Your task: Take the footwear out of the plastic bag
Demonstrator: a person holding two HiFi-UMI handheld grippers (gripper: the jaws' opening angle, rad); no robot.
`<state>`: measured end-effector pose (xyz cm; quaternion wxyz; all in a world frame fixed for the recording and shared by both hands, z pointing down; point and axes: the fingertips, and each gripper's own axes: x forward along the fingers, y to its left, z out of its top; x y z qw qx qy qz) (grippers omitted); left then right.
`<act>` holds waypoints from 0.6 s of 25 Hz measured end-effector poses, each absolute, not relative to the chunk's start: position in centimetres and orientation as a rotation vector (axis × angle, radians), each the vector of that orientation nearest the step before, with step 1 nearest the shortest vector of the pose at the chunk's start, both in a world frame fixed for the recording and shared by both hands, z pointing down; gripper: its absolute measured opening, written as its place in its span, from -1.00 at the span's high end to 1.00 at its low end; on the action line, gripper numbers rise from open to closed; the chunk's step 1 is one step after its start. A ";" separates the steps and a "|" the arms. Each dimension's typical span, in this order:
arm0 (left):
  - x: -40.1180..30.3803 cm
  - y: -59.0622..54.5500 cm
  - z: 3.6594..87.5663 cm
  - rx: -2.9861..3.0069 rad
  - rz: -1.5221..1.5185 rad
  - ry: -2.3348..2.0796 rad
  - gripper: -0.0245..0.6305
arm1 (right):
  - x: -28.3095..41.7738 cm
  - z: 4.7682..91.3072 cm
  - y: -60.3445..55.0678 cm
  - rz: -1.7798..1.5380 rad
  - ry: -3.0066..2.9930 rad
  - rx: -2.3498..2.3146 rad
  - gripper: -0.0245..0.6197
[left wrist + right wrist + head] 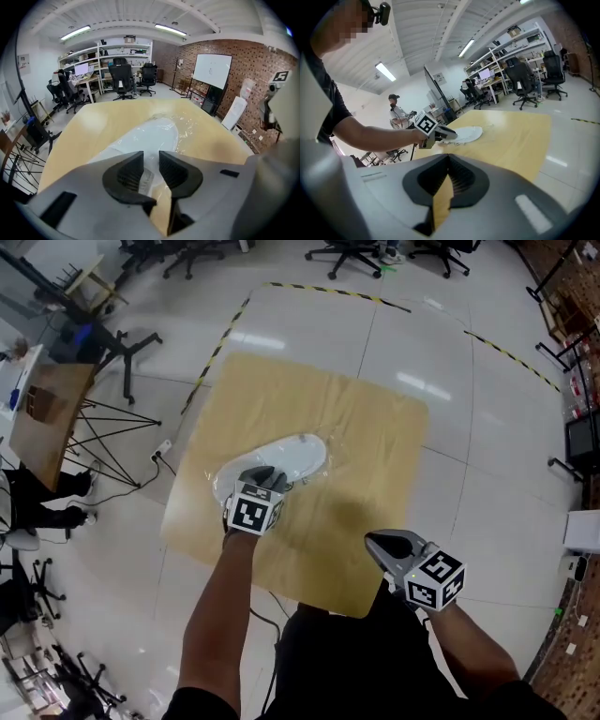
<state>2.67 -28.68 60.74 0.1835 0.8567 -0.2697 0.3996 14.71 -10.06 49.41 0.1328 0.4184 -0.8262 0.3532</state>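
A white shoe (286,456) lies inside a clear plastic bag (323,463) on the left half of a wooden table (366,427). My left gripper (262,475) is at the shoe's near end. In the left gripper view its jaws (150,162) stand a narrow gap apart, and crinkled plastic of the bag (185,123) over the shoe's (152,136) end fills that gap. My right gripper (377,542) hovers over the table's near right corner, shut and empty (449,161). From there the bagged shoe (466,134) and the left gripper (440,133) show farther off.
The table stands on a glossy floor with yellow-black tape lines (216,348). Office chairs (352,254), a folding stand (103,432) and a cable (141,479) lie beyond its edges. A whiteboard (213,70) and shelves (124,51) line the room. A person (396,112) stands at the back.
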 end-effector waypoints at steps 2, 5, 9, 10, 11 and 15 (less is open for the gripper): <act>2.8 -27.7 60.6 2.409 1.086 -0.794 0.63 | 15.8 50.2 -10.7 1.042 -2.400 1.203 0.91; 2.9 -25.1 60.9 2.420 1.051 -0.805 0.68 | 16.8 51.8 -11.2 1.043 -2.408 1.189 0.91; 2.8 -20.5 60.2 2.489 1.078 -0.724 0.75 | 17.1 52.9 -11.8 0.977 -2.404 1.145 0.91; 2.6 -19.1 60.2 2.507 1.100 -0.697 0.76 | 17.1 53.1 -11.9 0.966 -2.402 1.136 0.91; 2.3 -17.9 60.4 2.516 1.120 -0.674 0.76 | 17.2 53.4 -12.1 0.957 -2.399 1.132 0.91; 0.9 -14.2 60.6 2.500 1.122 -0.643 0.77 | 17.5 55.8 -12.8 0.846 -2.334 1.107 0.91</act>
